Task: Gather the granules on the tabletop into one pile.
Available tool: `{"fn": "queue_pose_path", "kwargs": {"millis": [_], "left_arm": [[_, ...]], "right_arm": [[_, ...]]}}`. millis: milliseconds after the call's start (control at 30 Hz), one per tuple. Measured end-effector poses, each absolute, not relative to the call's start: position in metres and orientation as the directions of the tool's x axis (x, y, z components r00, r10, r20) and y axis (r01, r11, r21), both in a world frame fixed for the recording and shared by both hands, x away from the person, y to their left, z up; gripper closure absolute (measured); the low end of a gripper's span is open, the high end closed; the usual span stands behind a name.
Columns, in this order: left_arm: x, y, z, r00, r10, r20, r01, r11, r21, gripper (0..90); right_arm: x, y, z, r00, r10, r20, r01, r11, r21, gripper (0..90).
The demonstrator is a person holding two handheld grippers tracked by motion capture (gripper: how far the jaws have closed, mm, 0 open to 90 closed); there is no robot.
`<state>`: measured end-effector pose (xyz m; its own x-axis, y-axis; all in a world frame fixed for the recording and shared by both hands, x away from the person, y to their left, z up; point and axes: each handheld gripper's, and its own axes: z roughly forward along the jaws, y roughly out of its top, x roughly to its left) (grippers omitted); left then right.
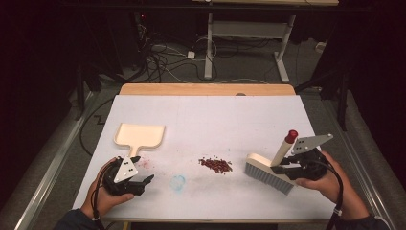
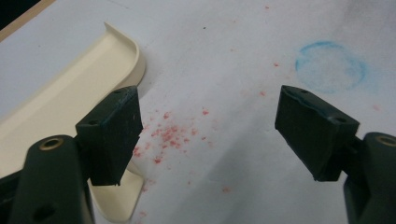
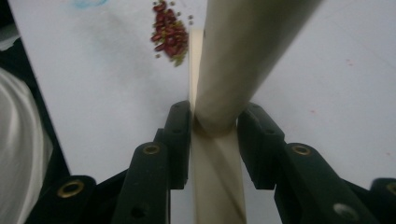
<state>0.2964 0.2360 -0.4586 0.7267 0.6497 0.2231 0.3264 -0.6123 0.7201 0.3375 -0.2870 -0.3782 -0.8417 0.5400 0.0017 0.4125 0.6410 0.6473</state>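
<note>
Brush, a light, stiff, cream hand brush with soft grey bristles, is held on the white table, clamped at its handle base by the right tool. Cream dustpan, rigid, is best taken by its handle; the left tool stands apart beside it. Loose red beans would scatter easily.

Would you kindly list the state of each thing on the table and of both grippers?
Brush: clamped at the handle, bristles down on the table.
Right gripper: shut on the brush handle.
Left gripper: open, holding nothing, beside the dustpan handle.
Dustpan: flat on the table, empty.
Beans: in a small loose pile, not yet swept.
Table: marked with red specks and a blue ring.
</note>
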Motion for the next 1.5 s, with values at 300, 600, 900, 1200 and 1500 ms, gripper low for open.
{"fn": "queue_pose_path", "kwargs": {"millis": [300,600,900,1200,1500], "left_arm": [[0.298,0.234,-0.460,0.734,0.639,0.230,0.322,-0.625,0.711,22.0],[0.299,0.232,-0.461,0.740,0.635,0.224,0.325,-0.629,0.706,22.0],[0.300,0.233,-0.463,0.742,0.634,0.216,0.330,-0.627,0.705,22.0],[0.299,0.232,-0.463,0.743,0.633,0.217,0.330,-0.629,0.704,22.0],[0.299,0.232,-0.463,0.748,0.628,0.214,0.329,-0.631,0.702,22.0]], "right_arm": [[0.379,-0.295,-0.392,-0.787,0.617,-0.009,0.471,0.610,0.637,53.8],[0.418,-0.294,-0.404,-0.618,0.778,0.112,0.613,0.387,0.689,51.7],[0.454,-0.267,-0.434,-0.450,0.892,-0.054,0.687,0.384,0.617,50.9],[0.467,-0.256,-0.457,-0.389,0.919,-0.056,0.743,0.350,0.570,47.8],[0.474,-0.270,-0.457,-0.422,0.905,-0.045,0.722,0.366,0.587,59.5]]}}
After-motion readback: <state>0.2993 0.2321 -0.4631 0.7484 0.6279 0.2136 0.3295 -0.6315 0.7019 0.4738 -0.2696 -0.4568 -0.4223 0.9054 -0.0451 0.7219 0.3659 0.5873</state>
